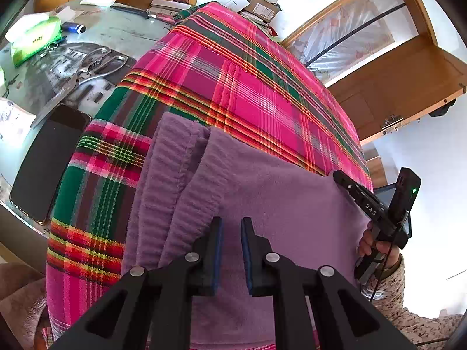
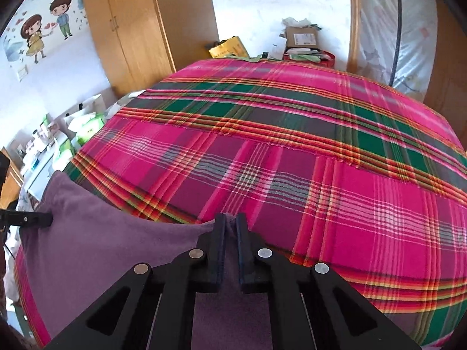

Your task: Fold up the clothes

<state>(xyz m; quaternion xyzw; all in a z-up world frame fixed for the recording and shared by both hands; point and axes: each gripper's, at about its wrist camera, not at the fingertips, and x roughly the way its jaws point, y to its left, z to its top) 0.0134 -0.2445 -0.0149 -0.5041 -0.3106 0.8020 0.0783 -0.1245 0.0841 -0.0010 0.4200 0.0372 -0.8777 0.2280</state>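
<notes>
A purple fleece garment lies on the pink, green and red plaid cloth, its ribbed sleeves folded along the left. My left gripper hovers over the garment's near part, jaws a little apart, with nothing between the pads. My right gripper is shut on the garment's far right edge; it also shows in the left wrist view, at the garment's right corner. In the right wrist view the garment spreads to the left, and my left gripper's tip touches its left edge.
Left of the plaid cloth a glass tabletop carries a black phone, metal scissors, a green tissue pack and a knife. Boxes stand behind. A wooden wardrobe and a plastic-covered frame flank the far side.
</notes>
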